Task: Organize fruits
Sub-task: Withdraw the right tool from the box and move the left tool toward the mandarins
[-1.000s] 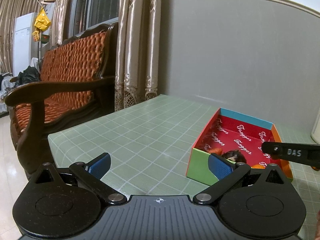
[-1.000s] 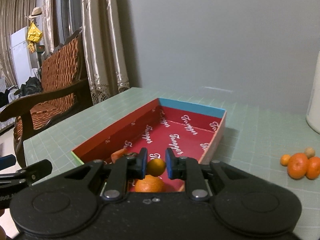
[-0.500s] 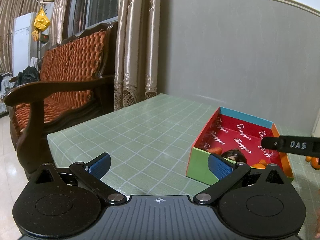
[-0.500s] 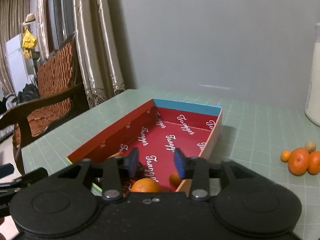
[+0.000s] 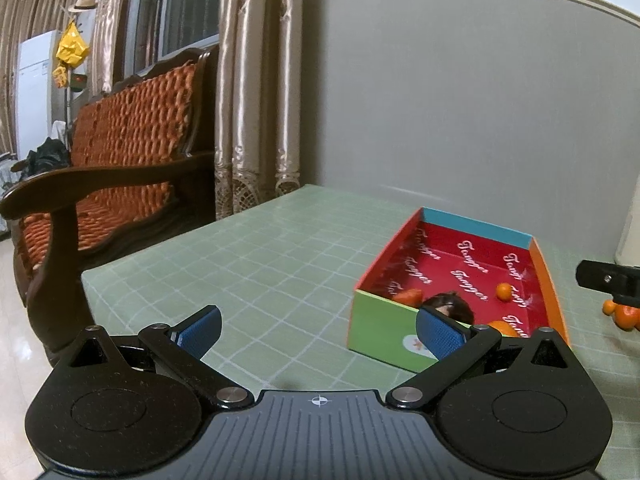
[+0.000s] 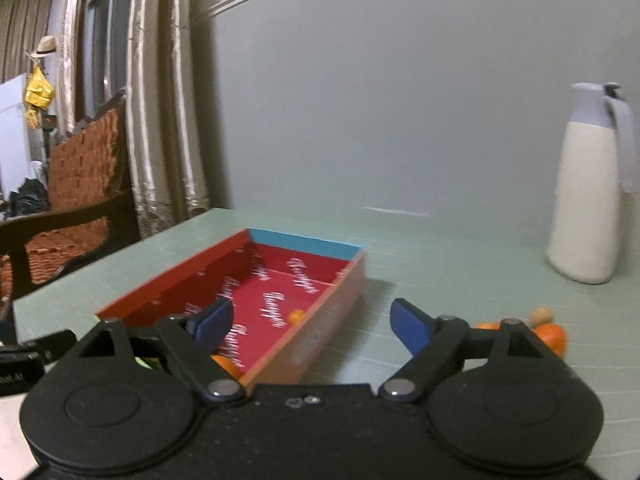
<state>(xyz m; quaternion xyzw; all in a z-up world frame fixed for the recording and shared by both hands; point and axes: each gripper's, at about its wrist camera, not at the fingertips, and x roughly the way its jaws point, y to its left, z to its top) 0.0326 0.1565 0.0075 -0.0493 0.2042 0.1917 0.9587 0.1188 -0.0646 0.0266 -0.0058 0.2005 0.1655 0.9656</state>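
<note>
The fruits are in two places: some lie inside the box (image 5: 532, 264) and some sit on the green table (image 5: 256, 264) beside it. The box is the landmark here. It has a red floor with white writing, a blue far wall, an orange side wall and a green near wall.

Inside the box, a small orange fruit (image 5: 503, 290) rests on the red floor near the orange wall. A dark hairy thing (image 5: 452, 304) lies close to the green wall, with an orange piece (image 5: 408, 295) just beside it. Another orange (image 5: 505, 327) sits in the near corner, partly hidden.

Outside the box, past its orange wall, a little pile of oranges (image 6: 552, 334) waits on the table, with a small tan ball (image 6: 541, 314) touching it. Farther off on that same side stands a tall white jug (image 6: 586, 196) with a grey lid.

The right gripper (image 6: 310, 322) has just been opening, and its blue fingers (image 6: 408, 326) now stand wide apart with nothing gripped. One finger hangs over the inside of the box and the other over the table outside it, so the orange wall runs between them.

The left gripper (image 5: 318, 330) is spread wide too and holds nothing. It hovers on the near side of the box, by the green wall.

Away from the box, past the table's far edge, stands a wooden bench (image 5: 120, 152) with orange cushions, next to shiny curtains (image 5: 256, 92).
</note>
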